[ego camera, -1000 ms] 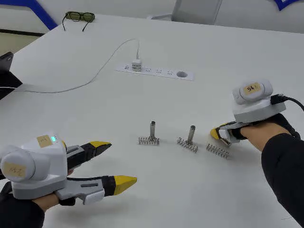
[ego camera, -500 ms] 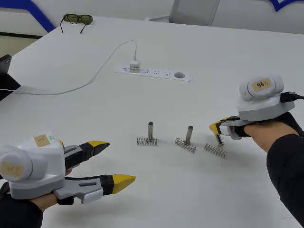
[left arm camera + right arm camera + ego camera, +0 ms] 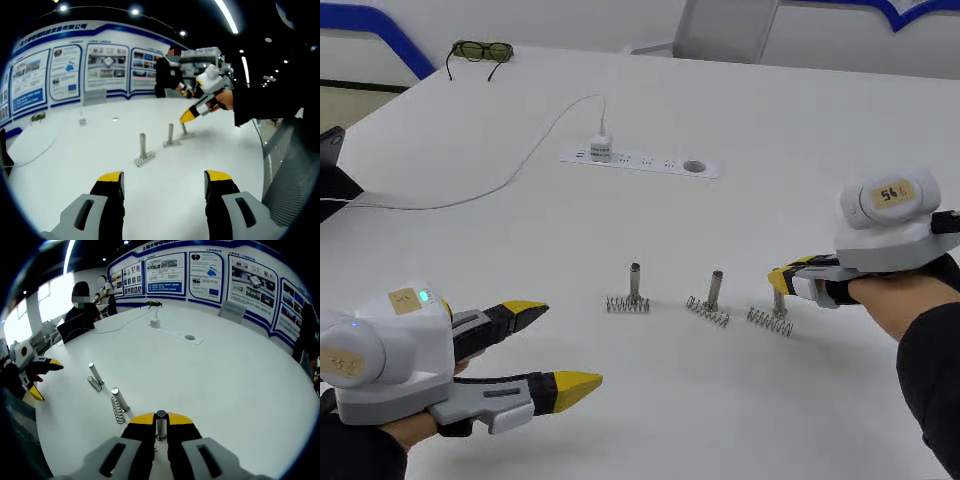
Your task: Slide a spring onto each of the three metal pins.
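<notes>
Right yellow-tipped gripper (image 3: 781, 283) pinches the rightmost short steel pin (image 3: 160, 424), left gripper (image 3: 164, 176) spread idle, coiled wire spring (image 3: 769, 320) flat beside that pin on white table (image 3: 800, 120), so we judge threading unstarted: next lift spring, align over pin.

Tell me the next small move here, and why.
Probably bring the open left claw over to the spring lying beside the end pin and pick it up. The right claw is shut on that pin, and the spring lies flat on the table, not yet threaded.
</notes>
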The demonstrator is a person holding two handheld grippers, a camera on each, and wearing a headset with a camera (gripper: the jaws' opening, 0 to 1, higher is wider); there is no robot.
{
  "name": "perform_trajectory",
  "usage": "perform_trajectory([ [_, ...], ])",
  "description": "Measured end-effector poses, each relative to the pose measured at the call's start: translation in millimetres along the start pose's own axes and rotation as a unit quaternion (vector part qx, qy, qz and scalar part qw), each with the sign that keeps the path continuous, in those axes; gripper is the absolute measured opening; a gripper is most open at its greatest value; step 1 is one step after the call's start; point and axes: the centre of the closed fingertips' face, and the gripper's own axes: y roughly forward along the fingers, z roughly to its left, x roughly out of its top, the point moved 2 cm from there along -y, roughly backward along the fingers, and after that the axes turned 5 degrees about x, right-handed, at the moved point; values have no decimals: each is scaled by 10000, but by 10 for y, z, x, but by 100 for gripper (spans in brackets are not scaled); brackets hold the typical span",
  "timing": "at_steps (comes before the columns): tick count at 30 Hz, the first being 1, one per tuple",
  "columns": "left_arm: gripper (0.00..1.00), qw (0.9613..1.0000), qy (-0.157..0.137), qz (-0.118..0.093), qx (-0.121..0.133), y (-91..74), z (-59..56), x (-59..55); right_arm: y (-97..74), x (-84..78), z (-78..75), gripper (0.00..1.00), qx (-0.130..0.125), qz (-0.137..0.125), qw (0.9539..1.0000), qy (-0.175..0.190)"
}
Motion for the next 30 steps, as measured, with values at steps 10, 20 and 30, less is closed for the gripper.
perform_trajectory([
  [10, 66, 10000, 39, 6, -21, -14, -39, 28, -71, -55, 5, 9, -10, -57, 10000, 52],
  [20, 66, 10000, 66, -13, -13, -32, -63, 67, -77, -65, 11, 9, 5, -15, 10000, -59],
  [30, 66, 10000, 66, -29, -7, -30, -83, 60, -84, -69, 11, 10, 24, -12, 9999, -140],
])
